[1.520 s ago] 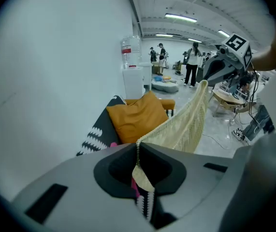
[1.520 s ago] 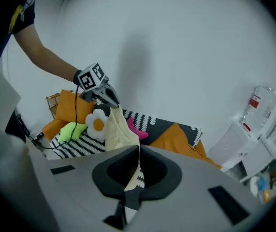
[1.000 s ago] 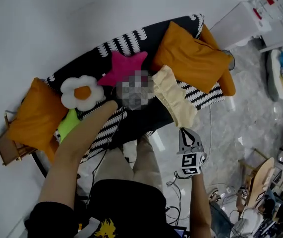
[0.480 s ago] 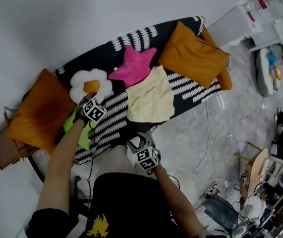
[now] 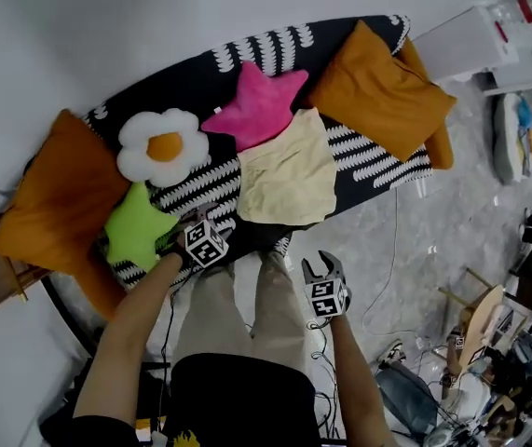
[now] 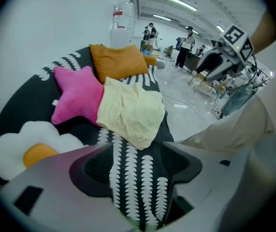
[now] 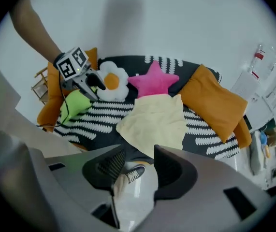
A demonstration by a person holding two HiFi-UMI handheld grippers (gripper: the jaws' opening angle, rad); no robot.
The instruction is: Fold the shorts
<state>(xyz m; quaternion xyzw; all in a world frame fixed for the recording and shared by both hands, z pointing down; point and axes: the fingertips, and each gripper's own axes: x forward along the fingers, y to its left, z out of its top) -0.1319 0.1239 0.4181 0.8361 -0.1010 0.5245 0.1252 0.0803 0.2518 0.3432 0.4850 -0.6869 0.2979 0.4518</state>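
**Shorts appear folded; both grippers clear of them.**
The shorts (image 5: 287, 170) lie as 1 compact, squarish stack on the sofa (image 5: 377, 170), ahead of both sets of fingertips. Folding looks complete, with at most tidying left. Left gripper (image 6: 138, 166): jaws just opened wide, empty. Right gripper (image 7: 138, 167): jaws apart, just narrowing, empty. Both angle downward near the person's legs.

Black-and-white patterned couch (image 5: 196, 186) carries, in the head view, a pink star cushion (image 5: 258, 105) at 12 o'clock, a white fried-egg cushion (image 5: 161, 145) at 10 o'clock and a green star cushion (image 5: 138, 231) at 9 o'clock. Orange pillow (image 5: 382, 91) noted at 2 o'clock; darker orange pillow (image 5: 61, 194) at the 9 o'clock end.
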